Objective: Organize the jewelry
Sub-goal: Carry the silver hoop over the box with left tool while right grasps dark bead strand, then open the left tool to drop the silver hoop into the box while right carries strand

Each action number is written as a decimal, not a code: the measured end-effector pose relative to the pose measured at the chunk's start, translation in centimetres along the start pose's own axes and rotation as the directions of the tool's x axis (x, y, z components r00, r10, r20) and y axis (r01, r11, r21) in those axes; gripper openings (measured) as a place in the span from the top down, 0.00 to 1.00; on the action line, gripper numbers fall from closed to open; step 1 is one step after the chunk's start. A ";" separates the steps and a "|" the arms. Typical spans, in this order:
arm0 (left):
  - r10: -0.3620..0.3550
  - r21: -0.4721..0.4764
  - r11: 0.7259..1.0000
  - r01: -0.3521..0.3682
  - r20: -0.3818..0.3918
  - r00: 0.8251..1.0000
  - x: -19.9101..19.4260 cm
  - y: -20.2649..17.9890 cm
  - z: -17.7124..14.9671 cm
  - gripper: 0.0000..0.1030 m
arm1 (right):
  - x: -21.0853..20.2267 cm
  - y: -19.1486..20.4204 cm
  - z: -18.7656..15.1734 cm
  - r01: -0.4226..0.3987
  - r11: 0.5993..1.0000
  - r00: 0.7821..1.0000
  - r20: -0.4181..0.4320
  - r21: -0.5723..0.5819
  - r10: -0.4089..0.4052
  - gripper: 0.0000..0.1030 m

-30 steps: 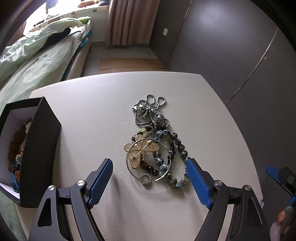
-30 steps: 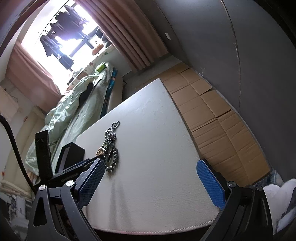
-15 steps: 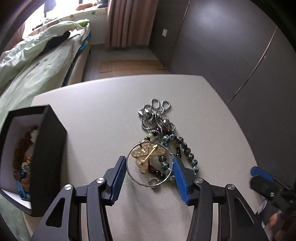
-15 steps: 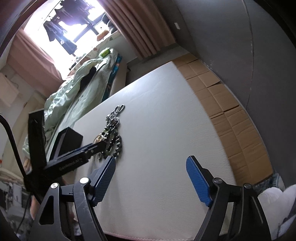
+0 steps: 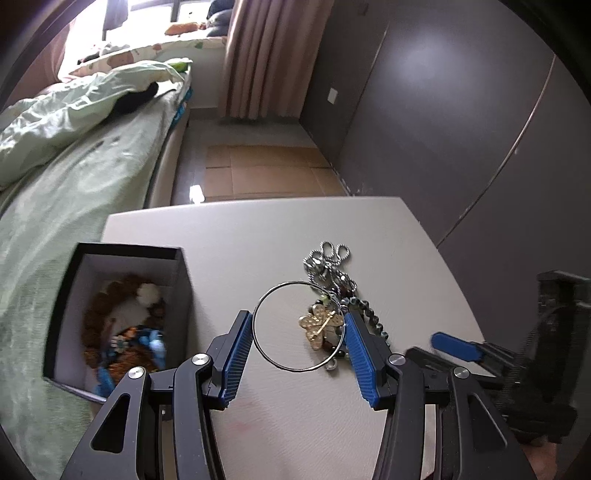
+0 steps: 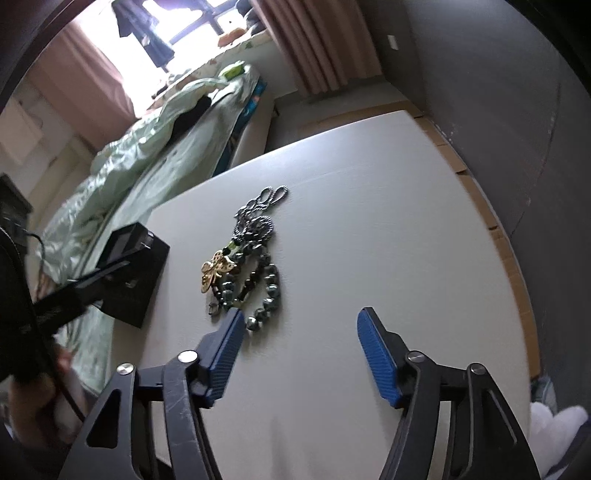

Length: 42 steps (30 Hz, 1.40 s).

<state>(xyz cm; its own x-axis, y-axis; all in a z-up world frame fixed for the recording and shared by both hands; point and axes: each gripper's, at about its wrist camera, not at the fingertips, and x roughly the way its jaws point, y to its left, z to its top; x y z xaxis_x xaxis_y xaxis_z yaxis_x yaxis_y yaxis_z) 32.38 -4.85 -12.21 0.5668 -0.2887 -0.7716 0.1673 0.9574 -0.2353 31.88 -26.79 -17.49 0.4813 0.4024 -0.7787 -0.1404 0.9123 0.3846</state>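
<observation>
Daylight from blown-out window (image 6: 177, 26); soft shadows on table (image 6: 369, 221); fisheye-bent edges; box (image 5: 122, 317) blurred.

My left camera looks steeply down along its fingers, close over the white table (image 5: 280, 236), facing the bed and curtain. My right camera sits lower at the table's (image 6: 388, 206) near edge, tilted, looking the same way. Both share the jewelry pile (image 5: 332, 295) (image 6: 251, 258) and black box (image 5: 122, 254) (image 6: 136, 273).

A thin ring (image 5: 298, 325) of polished metal and a gilt, glossy brooch (image 5: 320, 325) are seen; the desk (image 5: 258, 236) appears finely grained and matt, perhaps leatherette; the box (image 5: 177, 280) is matt black.
</observation>
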 end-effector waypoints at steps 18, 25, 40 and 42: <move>0.010 -0.107 0.994 -0.001 0.085 0.996 -5.0 6.3 0.1 0.49 | 4.5 6.2 1.5 0.266 0.921 0.955 -0.053 -0.286 -0.293 0.90; 0.019 -0.144 0.990 -0.004 0.104 0.994 -6.3 8.9 -0.1 0.49 | 2.2 5.4 2.6 0.171 0.965 0.982 -0.046 -0.197 -0.183 0.90; -0.033 -0.210 0.976 0.057 0.114 0.993 -7.2 12.4 0.3 0.16 | -4.7 12.7 5.4 0.130 0.951 0.990 0.090 -0.281 -0.109 0.90; -0.031 -0.219 0.974 0.059 0.129 0.991 -7.9 12.9 0.2 0.16 | -5.0 13.8 5.8 0.113 0.949 0.991 0.098 -0.293 -0.088 0.90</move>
<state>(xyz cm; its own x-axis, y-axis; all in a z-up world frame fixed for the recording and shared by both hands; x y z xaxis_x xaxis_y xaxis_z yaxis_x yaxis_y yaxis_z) 30.23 9.80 -9.08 0.6606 -0.3151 -0.6814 0.0197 0.9146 -0.4039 32.58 -16.68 -5.44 0.5742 0.3114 -0.7572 -0.3323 0.9339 0.1320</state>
